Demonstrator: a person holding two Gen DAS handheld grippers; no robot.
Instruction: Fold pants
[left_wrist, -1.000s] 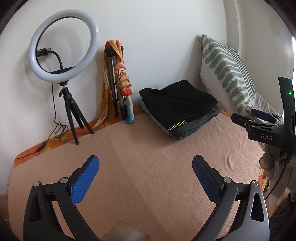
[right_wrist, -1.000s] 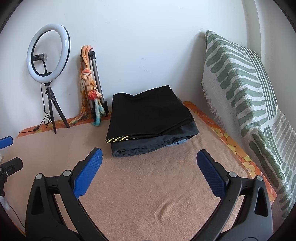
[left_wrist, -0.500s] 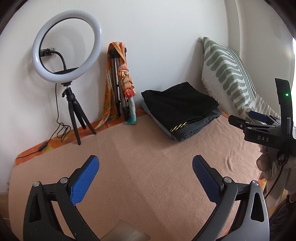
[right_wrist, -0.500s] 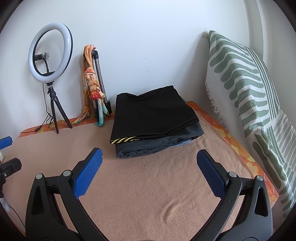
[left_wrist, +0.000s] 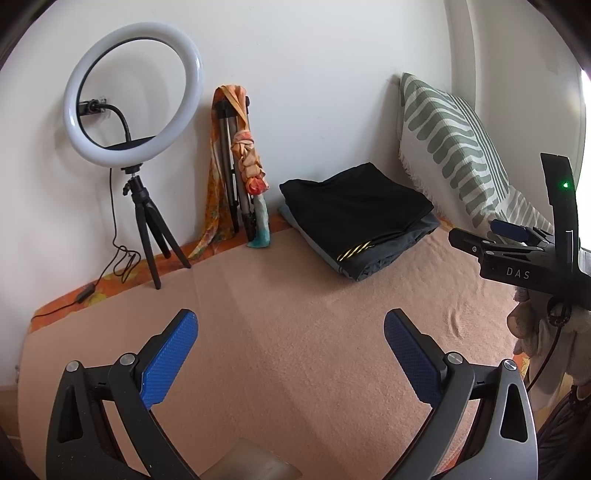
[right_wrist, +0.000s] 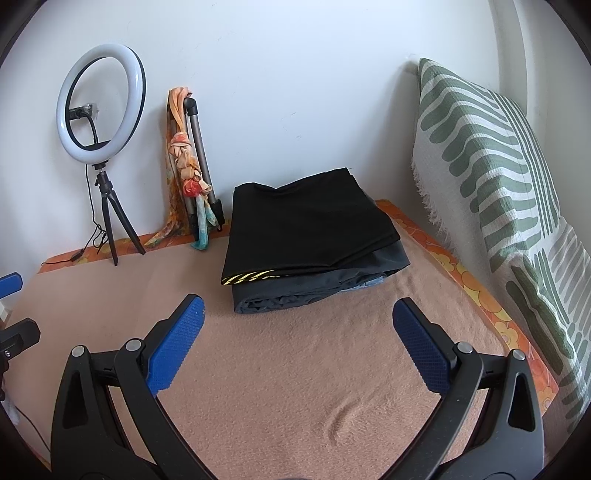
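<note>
Right wrist view: folded pants (right_wrist: 312, 236) sit stacked at centre frame, both grippers pulling back.

Over the last second the pile has shrunk in both views, so the right gripper (right_wrist: 297, 341) and left gripper (left_wrist: 290, 352) are retreating, jaws spread wide and holding nothing. Pants rest on the peach blanket (right_wrist: 295, 387), between the scarf-draped tripod (right_wrist: 192, 177) and striped pillow (right_wrist: 491, 177). Looks like the fold is finished.
</note>
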